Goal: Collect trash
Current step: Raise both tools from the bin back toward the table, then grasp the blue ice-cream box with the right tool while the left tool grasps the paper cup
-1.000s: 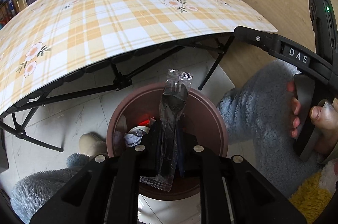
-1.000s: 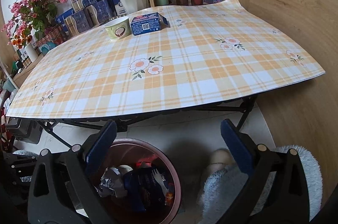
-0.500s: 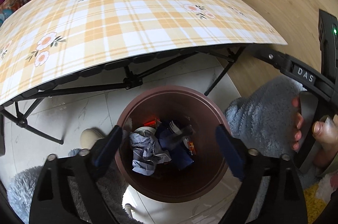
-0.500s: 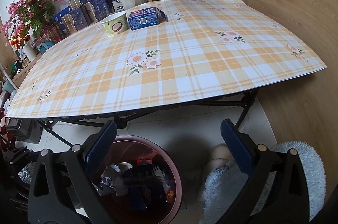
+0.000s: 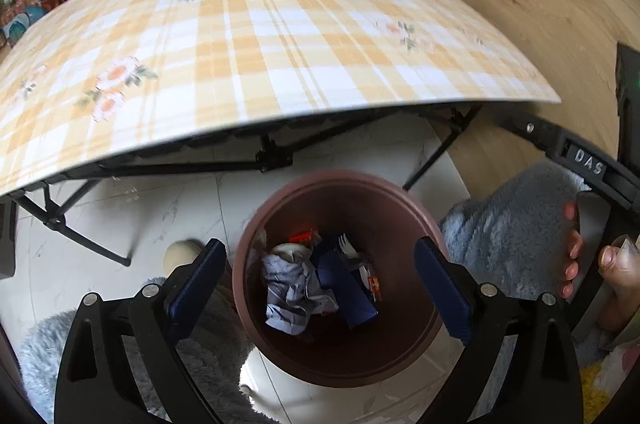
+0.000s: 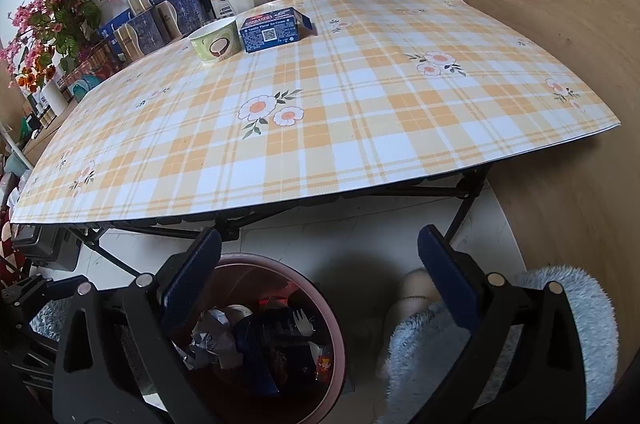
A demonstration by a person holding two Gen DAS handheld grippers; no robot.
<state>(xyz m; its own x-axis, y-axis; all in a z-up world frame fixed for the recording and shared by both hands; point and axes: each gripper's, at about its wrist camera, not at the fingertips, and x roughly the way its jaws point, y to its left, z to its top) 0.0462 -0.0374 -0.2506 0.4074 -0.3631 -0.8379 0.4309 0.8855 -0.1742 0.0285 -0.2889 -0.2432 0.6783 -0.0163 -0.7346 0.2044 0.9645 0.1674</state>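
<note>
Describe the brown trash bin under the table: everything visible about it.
The trash bin is a round, reddish-brown bucket, plastic by its look, upright on the pale tiled floor just past the table's front edge. It has no lid. Inside lie crumpled grey paper, dark blue packaging and a wrapped plastic fork. The open left tool hovers above without touching it.

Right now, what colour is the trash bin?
Reddish brown trash bin, clearest in the left wrist view.

one bin (image 5: 408,208), one cup (image 6: 216,42), one box (image 6: 274,29)
</note>
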